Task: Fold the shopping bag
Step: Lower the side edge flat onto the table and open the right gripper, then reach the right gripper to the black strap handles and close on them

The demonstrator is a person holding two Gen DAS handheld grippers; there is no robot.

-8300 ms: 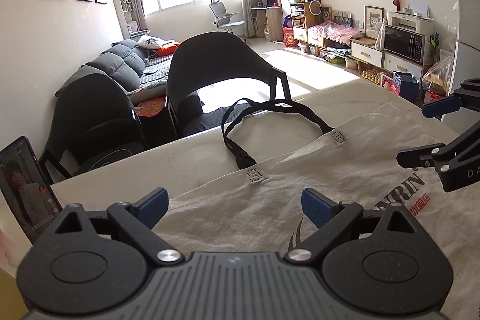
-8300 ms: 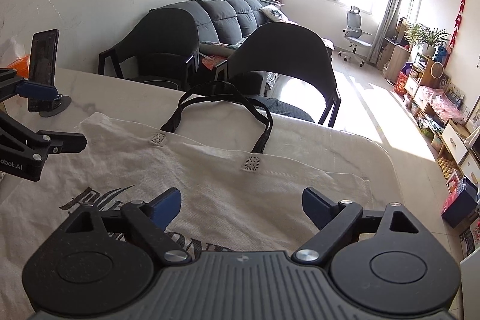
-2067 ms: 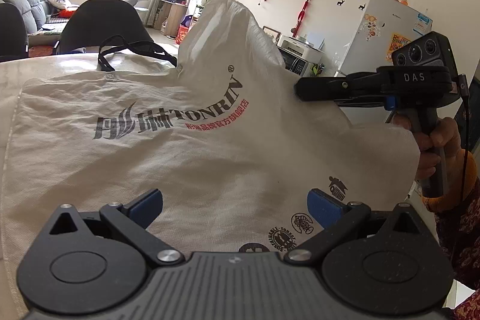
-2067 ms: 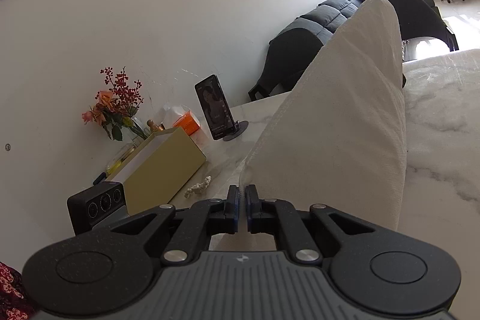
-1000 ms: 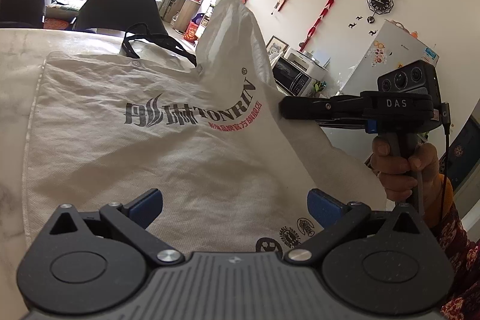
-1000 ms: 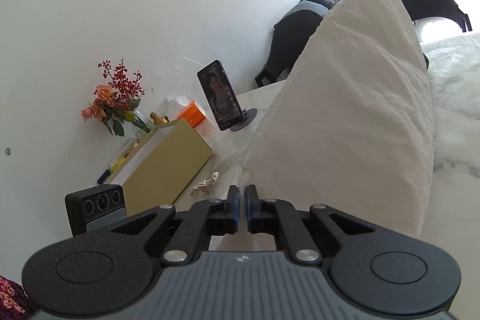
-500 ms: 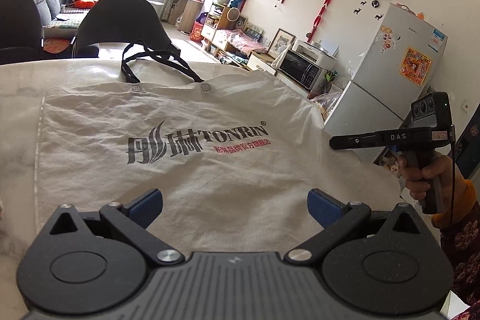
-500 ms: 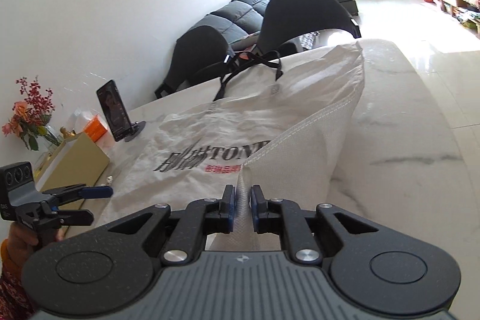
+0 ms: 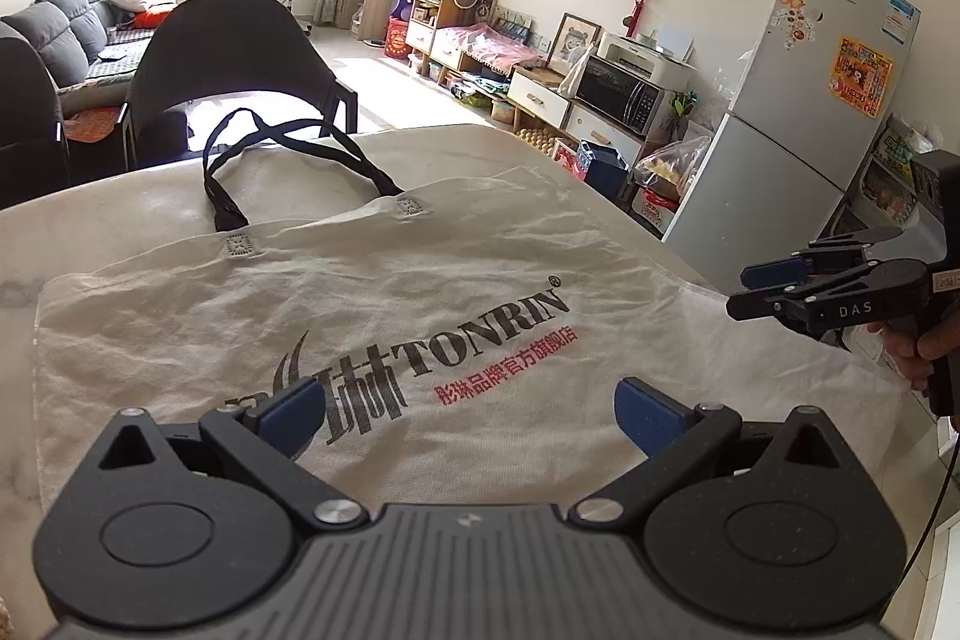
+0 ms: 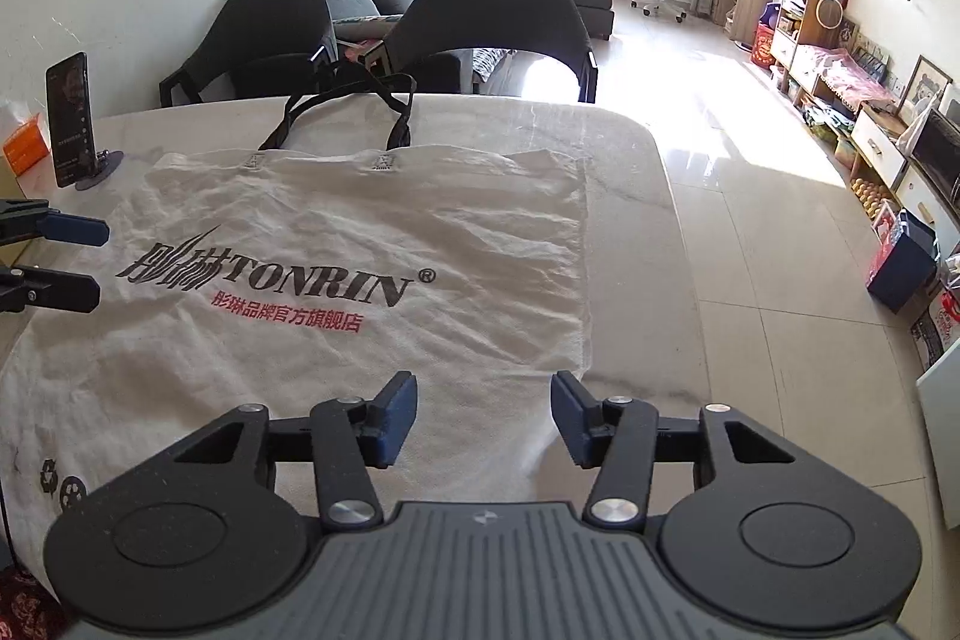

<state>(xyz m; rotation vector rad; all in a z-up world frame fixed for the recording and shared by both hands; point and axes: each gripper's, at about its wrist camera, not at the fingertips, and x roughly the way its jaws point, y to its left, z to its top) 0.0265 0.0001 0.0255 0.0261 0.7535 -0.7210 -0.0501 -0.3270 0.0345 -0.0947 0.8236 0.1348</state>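
White shopping bag (image 10: 336, 292) lies spread flat on the pale marbled tabletop (image 10: 624, 232), printed side up, black "TONRIN" lettering with a red line of characters under it. Fabric creased but in a single flat layer, no fold in it. Black handles (image 10: 345, 112) sit at the far edge of the tabletop, looped and crossing, toward the two dark chairs (image 10: 480, 22). Bag's right side runs parallel to the right edge of the tabletop, a strip of bare marble between them; its bottom end, with small recycling marks, reaches the near edge. Right gripper (image 10: 483, 415) at the bag's near right corner, pointing down over it; jaws part-way apart and opening, blue pads clear of the cloth, nothing held, though bag fabric shows in the gap below them. In the left wrist view the same gripper (image 9: 753, 289) hangs just off that corner, gripped by a hand (image 9: 924, 346). Left gripper (image 9: 465, 412) over the near left part of the bag, jaws wide apart, empty, pads not touching the cloth. Phone on a stand (image 10: 72, 118) near the far left corner of the tabletop, an orange box (image 10: 24, 148) beside it.
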